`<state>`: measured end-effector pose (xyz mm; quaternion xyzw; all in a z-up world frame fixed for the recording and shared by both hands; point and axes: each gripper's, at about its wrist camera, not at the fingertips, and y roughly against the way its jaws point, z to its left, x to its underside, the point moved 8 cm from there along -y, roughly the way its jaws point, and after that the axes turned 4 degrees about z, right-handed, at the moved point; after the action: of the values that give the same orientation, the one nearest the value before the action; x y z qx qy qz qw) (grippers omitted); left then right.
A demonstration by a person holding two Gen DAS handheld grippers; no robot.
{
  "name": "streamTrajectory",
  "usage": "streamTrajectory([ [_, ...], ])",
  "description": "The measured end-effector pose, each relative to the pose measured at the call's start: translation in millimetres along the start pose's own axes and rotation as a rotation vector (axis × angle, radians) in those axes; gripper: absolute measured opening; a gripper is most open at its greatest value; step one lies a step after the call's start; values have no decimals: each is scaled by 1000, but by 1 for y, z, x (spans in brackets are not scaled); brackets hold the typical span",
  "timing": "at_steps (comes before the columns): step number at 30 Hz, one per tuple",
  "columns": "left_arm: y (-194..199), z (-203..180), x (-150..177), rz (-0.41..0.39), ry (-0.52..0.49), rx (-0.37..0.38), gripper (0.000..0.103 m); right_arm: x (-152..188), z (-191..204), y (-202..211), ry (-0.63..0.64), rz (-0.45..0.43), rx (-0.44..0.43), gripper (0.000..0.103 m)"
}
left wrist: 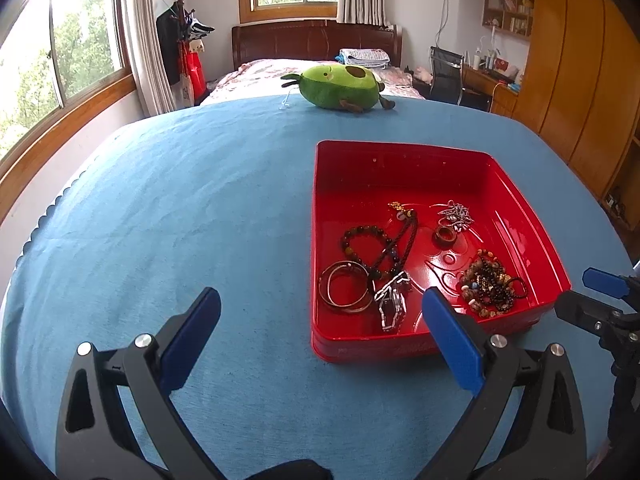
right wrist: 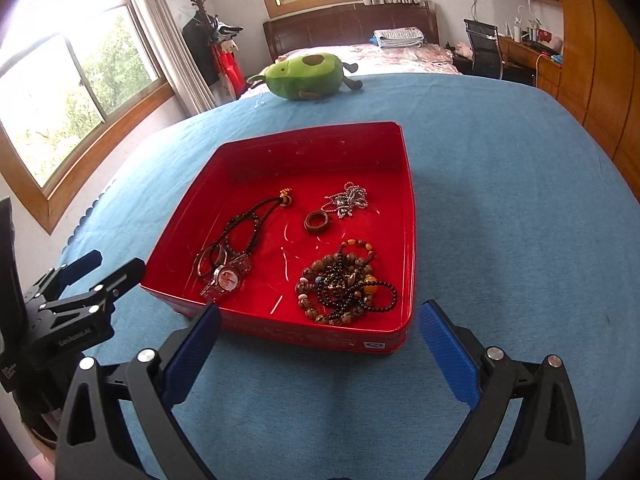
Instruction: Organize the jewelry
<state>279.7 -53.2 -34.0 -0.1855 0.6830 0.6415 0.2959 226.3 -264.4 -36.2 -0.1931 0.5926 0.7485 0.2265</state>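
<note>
A red tray sits on the blue tablecloth and holds all the jewelry in view. In it lie a tangled heap of beaded bracelets, a metal watch, bangles, a wooden ring, a silver chain and a black cord necklace. My left gripper hovers open at the tray's near left corner. My right gripper is open just before the tray's near edge. Neither holds anything.
A green avocado plush lies at the table's far edge. The blue tablecloth spreads wide to the left of the tray. Behind are a bed, windows on the left, and a desk and wooden wardrobe on the right.
</note>
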Motion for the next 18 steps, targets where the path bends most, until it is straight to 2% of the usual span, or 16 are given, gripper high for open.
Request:
streamTrajectory([
  [18,-1,-1,0,6,-4,3,100,2,2,-2,9,4,3,99],
])
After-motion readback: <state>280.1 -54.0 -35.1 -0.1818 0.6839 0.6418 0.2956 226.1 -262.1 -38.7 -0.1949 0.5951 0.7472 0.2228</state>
